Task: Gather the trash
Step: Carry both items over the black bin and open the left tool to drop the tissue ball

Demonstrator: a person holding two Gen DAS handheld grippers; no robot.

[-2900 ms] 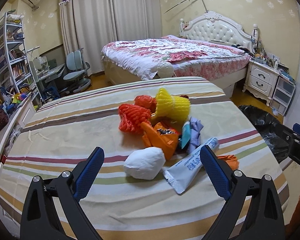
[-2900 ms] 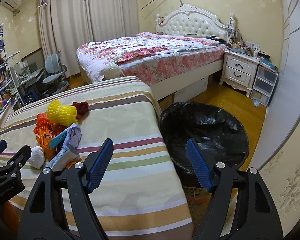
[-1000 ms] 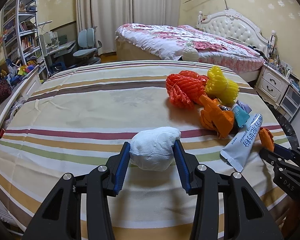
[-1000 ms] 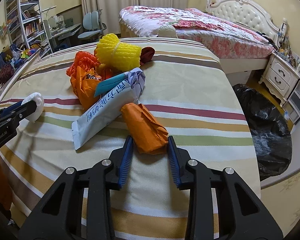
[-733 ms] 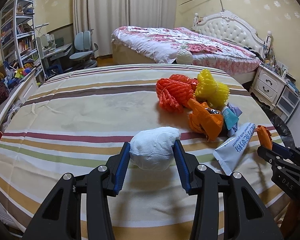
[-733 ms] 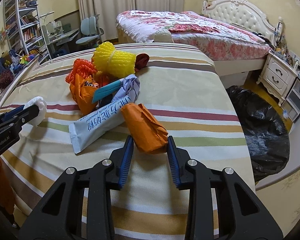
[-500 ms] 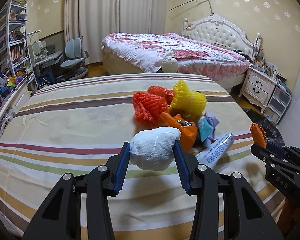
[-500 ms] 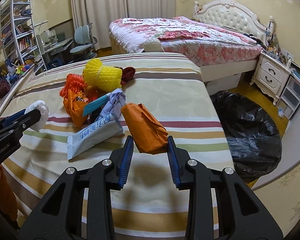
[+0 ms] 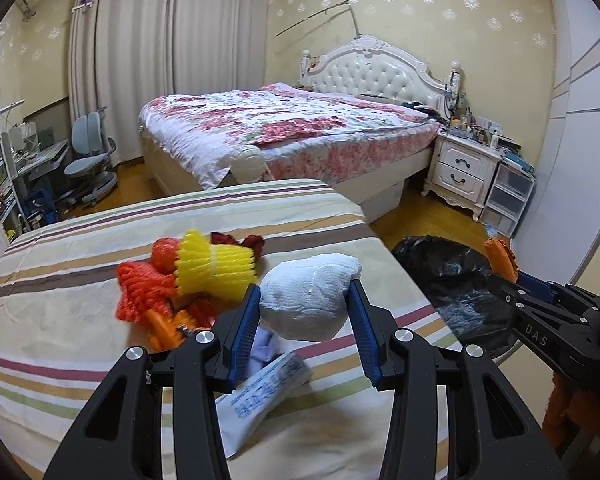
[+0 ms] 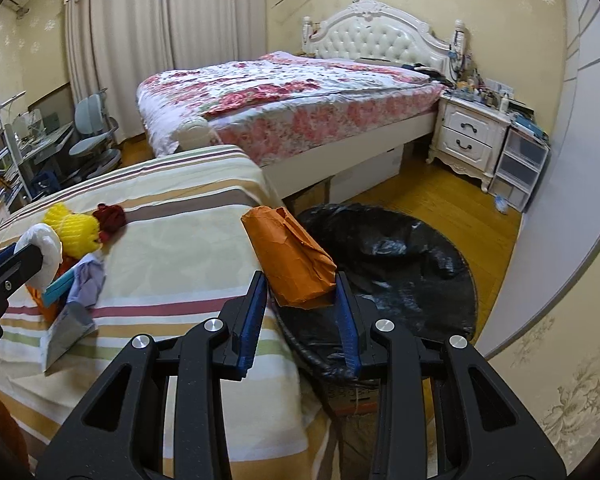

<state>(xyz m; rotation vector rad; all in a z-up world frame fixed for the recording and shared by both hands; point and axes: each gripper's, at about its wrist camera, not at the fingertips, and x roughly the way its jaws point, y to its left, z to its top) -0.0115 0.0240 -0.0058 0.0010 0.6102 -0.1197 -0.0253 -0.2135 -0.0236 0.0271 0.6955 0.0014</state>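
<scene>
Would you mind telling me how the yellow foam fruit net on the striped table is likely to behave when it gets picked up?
The yellow foam fruit net looks like open mesh, so it is probably very light and will squash between the fingers. It is cinched at the middle, so it should lift as one bundle. The orange foam net presses against it and might drag along.

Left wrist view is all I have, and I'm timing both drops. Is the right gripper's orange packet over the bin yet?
Observer: In the right wrist view, the orange packet sits at the striped cover's edge, with the bin bag open just beyond it.
Operator: Is it gripped firmly?
Observer: Both pads of the right gripper clamp its lower end.
Operator: Is anything hidden behind my left gripper and its white wad?
Observer: A teal strip lies beside the lilac scrap.
</scene>
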